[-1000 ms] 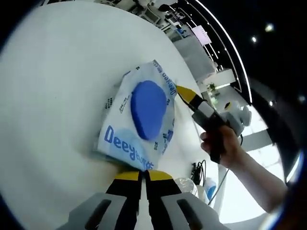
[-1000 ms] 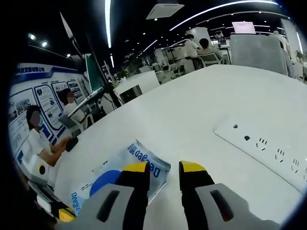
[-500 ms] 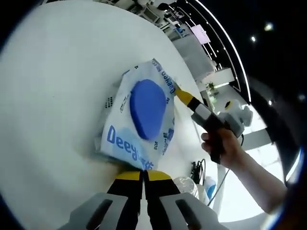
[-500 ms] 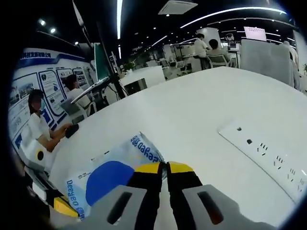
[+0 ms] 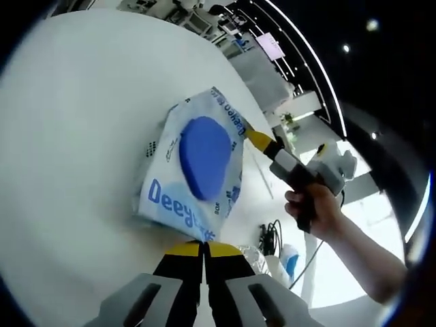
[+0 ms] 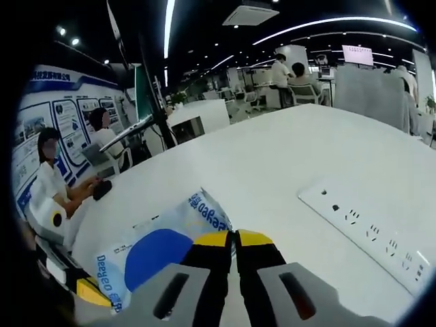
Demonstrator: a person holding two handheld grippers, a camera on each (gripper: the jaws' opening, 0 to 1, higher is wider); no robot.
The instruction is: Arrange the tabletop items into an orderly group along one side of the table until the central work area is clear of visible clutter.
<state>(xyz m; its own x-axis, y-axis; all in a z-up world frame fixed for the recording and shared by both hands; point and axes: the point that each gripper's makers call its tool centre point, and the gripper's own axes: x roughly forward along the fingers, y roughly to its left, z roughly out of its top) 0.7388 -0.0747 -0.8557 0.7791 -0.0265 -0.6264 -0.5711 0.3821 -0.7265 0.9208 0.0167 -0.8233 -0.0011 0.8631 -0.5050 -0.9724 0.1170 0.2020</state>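
i pinch the white-and-blue plastic wipes pack [image 5: 197, 174] with both tongs, left [image 5: 203, 246] and right [image 6: 236, 236], to drag it along the white worktop [image 6: 286, 163].

**Two hand-held grippers, jaws closed**

Left gripper [image 5: 203, 248]: yellow-tipped jaws pressed together, rising from the bottom of the left gripper view. Right gripper [image 6: 234, 238]: jaws likewise together in the right gripper view; in the left gripper view it enters from the right, gripped by the person's hand [image 5: 315, 206], forearm extending toward the lower right.
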